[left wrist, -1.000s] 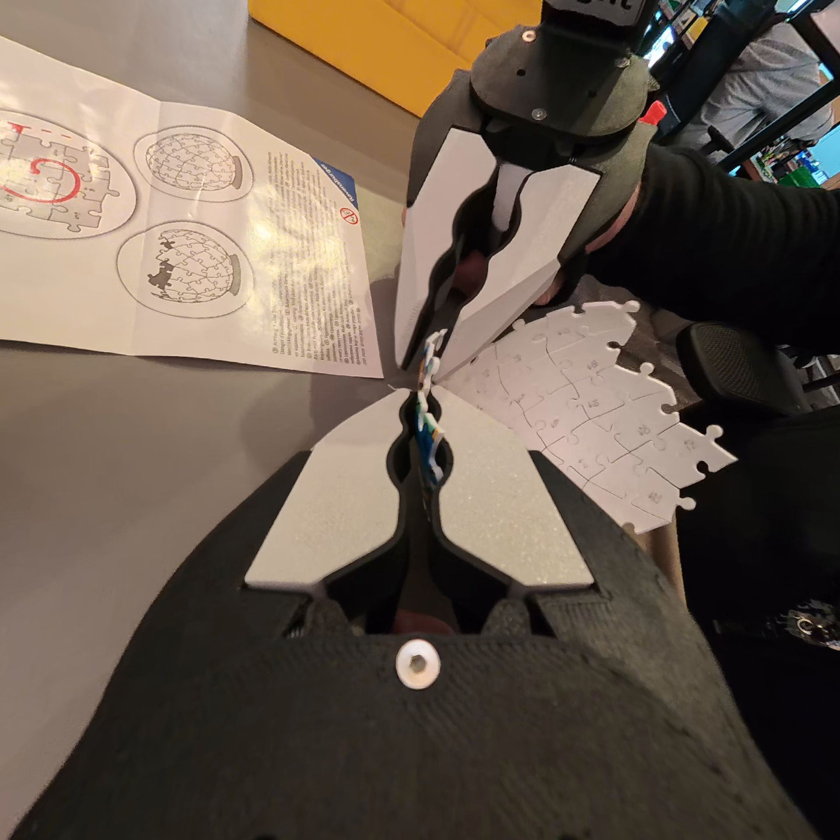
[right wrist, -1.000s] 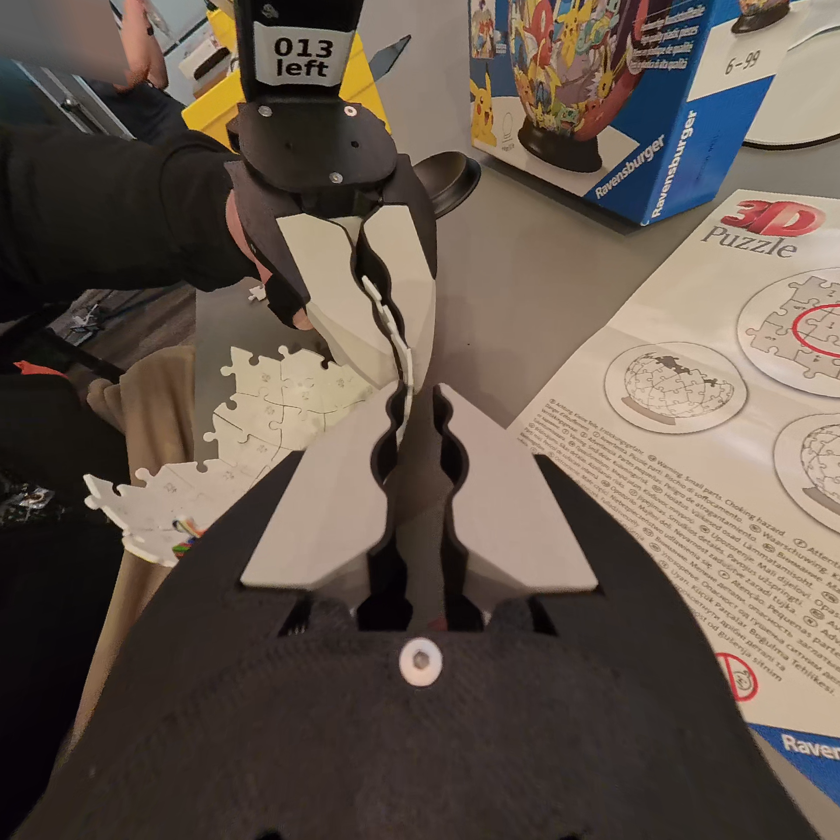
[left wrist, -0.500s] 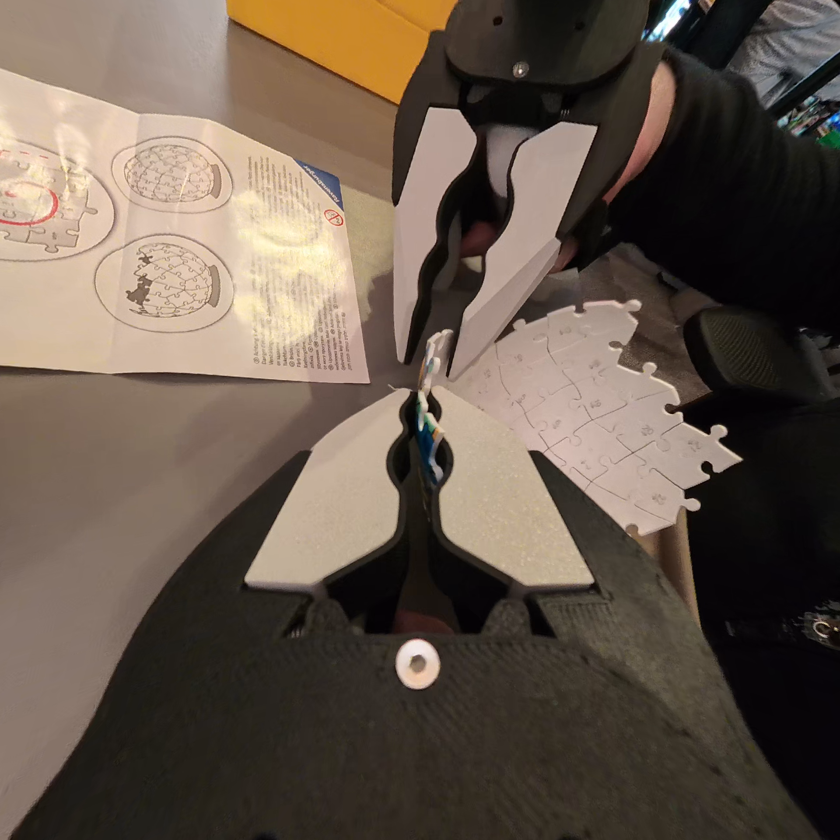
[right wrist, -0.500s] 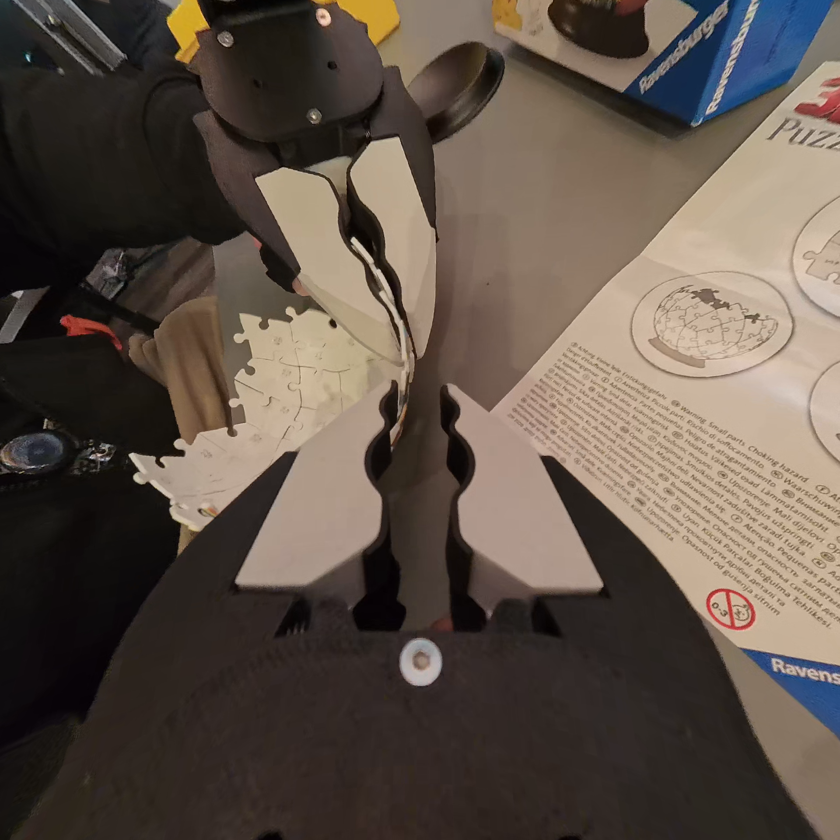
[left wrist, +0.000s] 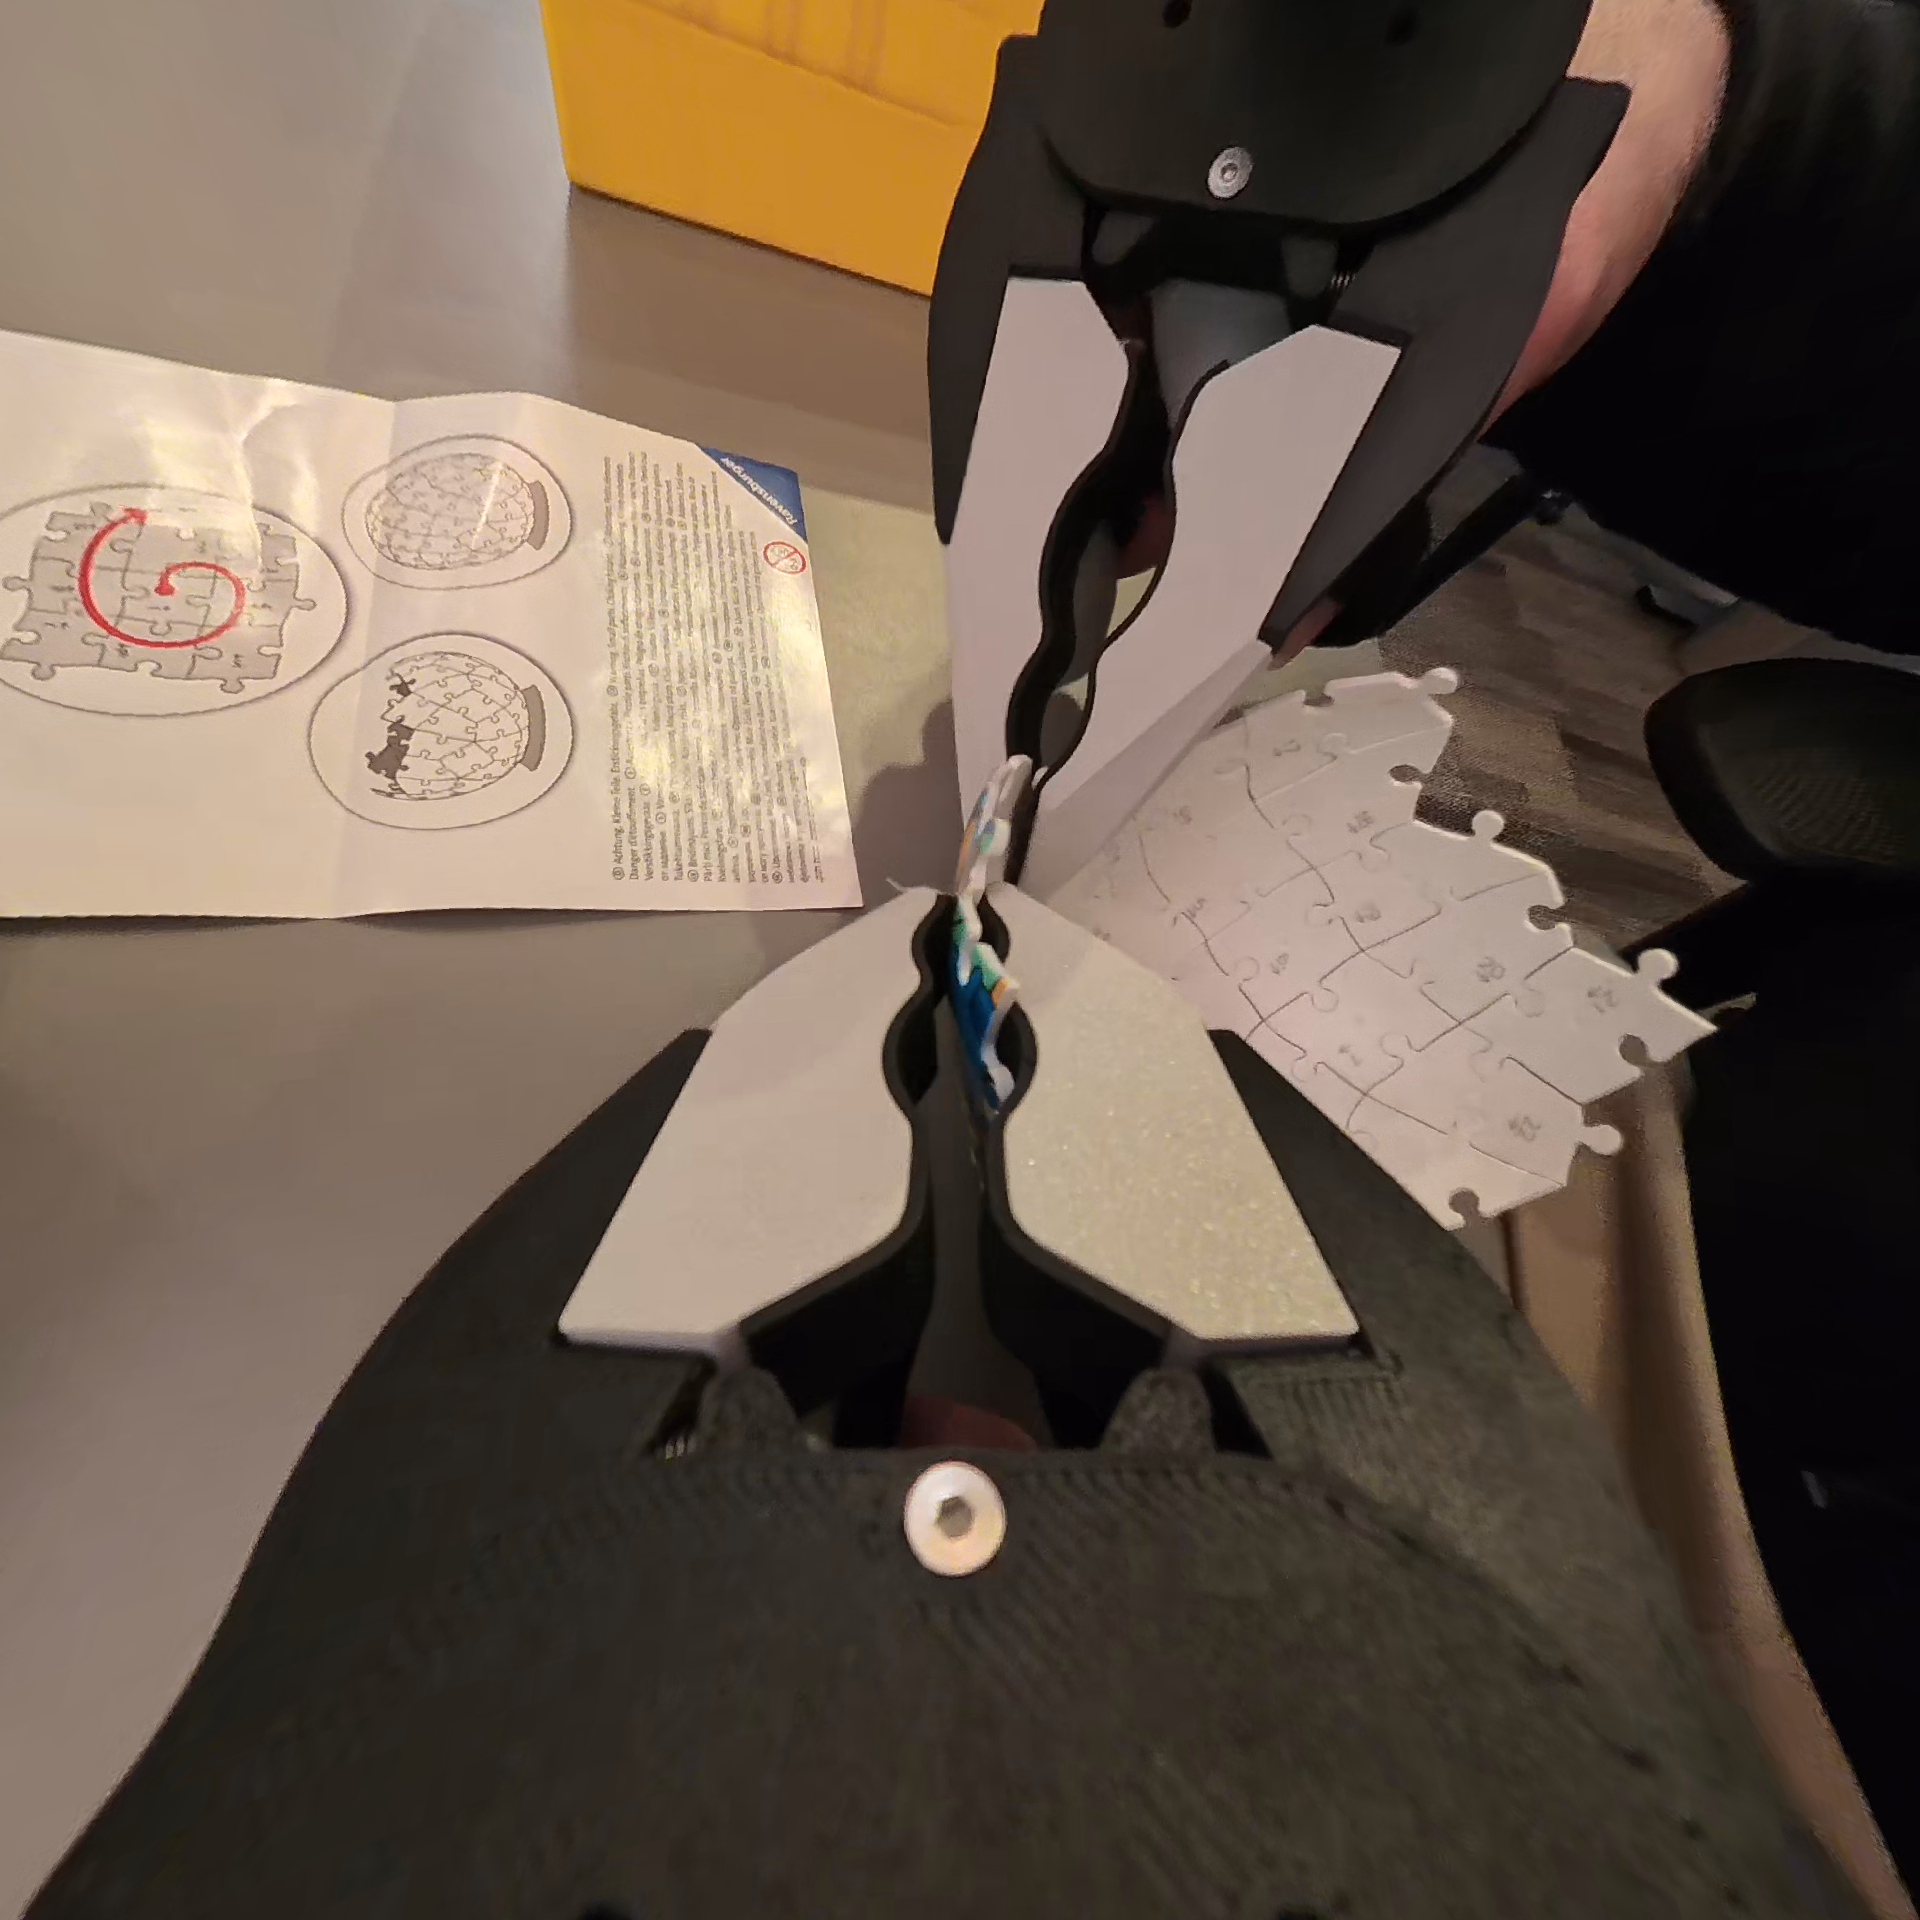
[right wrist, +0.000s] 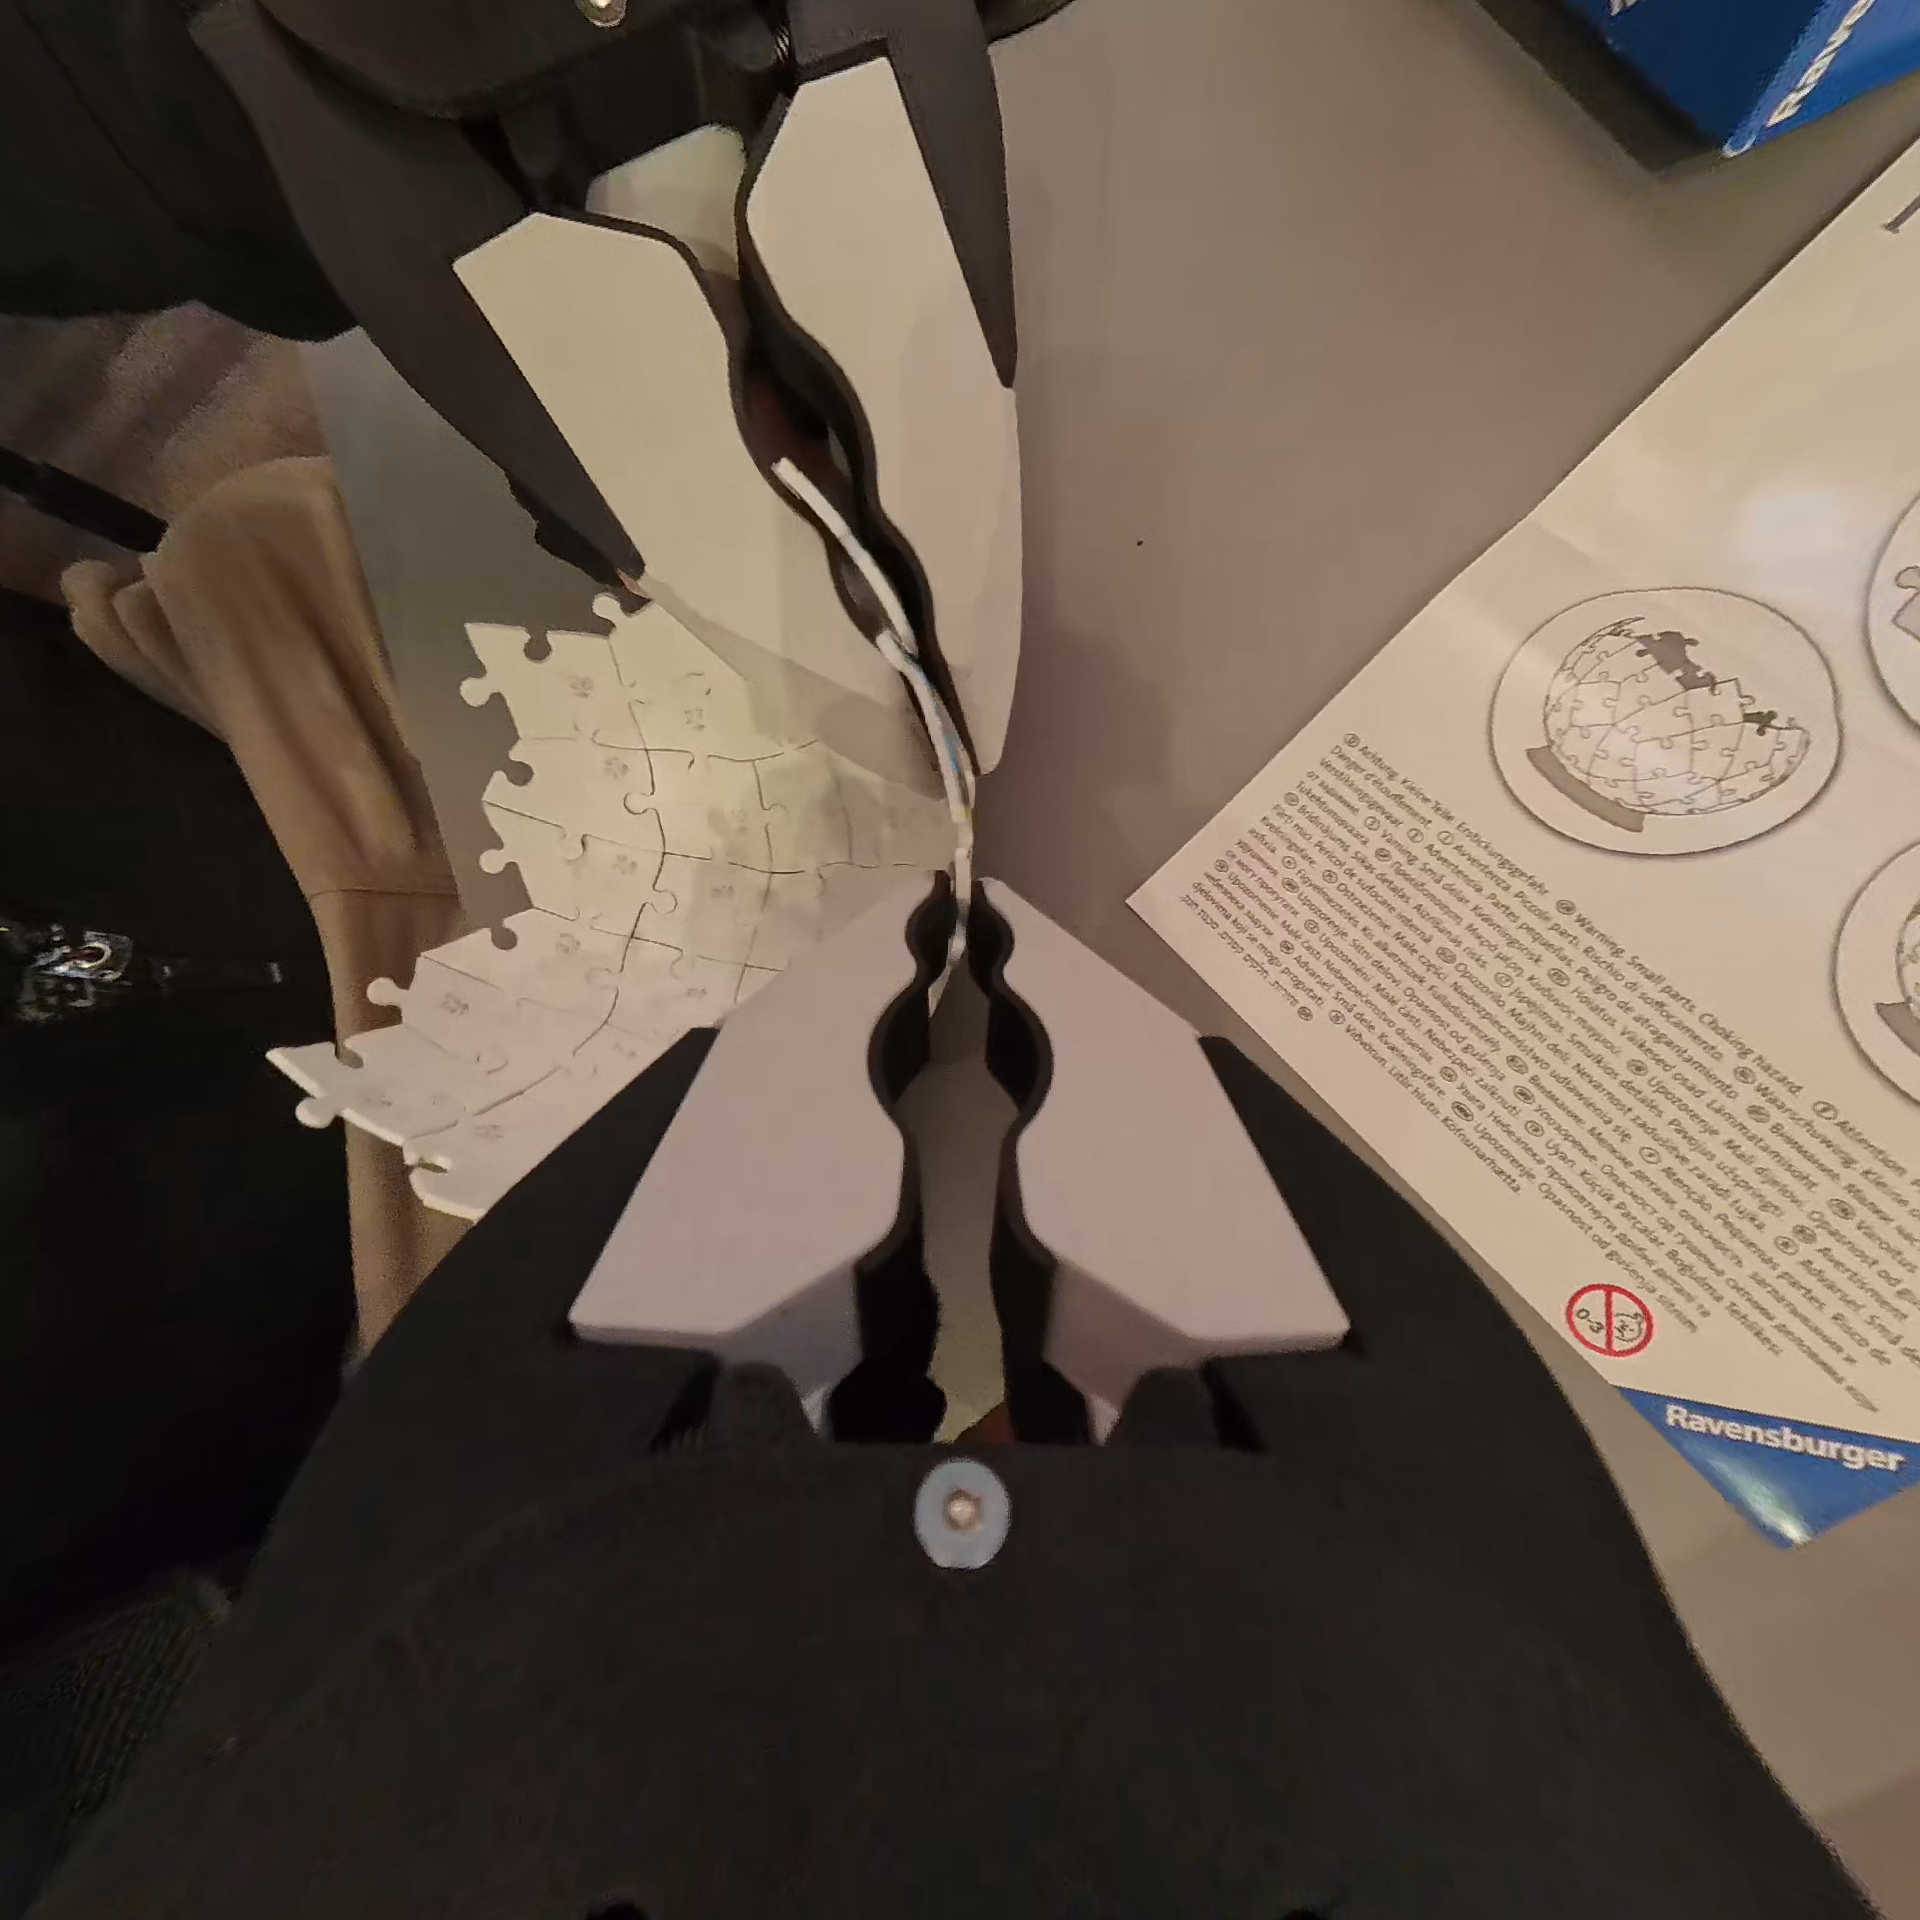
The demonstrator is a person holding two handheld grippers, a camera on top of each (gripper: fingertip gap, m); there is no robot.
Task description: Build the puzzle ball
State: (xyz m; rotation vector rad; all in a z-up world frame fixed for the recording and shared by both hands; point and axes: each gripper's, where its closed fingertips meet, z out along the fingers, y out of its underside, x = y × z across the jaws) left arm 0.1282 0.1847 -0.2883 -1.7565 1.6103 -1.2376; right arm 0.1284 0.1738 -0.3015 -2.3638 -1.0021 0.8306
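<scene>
A curved, joined section of white-backed puzzle pieces [left wrist: 1403, 987] hangs off the table edge; it also shows in the right wrist view [right wrist: 644, 862]. My left gripper [left wrist: 961, 904] is shut on the section's near edge, where a blue printed face shows between the pads. My right gripper [right wrist: 961, 883] faces it tip to tip, jaws closed to a narrow slit on the same thin edge. In the left wrist view the right gripper [left wrist: 1013, 831] comes in from above. In the right wrist view the left gripper [right wrist: 966, 769] comes in from the top.
A folded instruction leaflet [left wrist: 416, 675] lies on the grey table, and shows at the right in the right wrist view [right wrist: 1558, 935]. A yellow box [left wrist: 779, 125] stands behind it. A blue puzzle box corner [right wrist: 1766, 73] is at the far right. A black chair [left wrist: 1787, 758] stands beyond the table edge. My two grippers' fingertips are within a few centimetres of each other.
The right gripper has moved in close to the left one and its jaws have narrowed from open onto the puzzle edge. The left gripper has kept its hold.
</scene>
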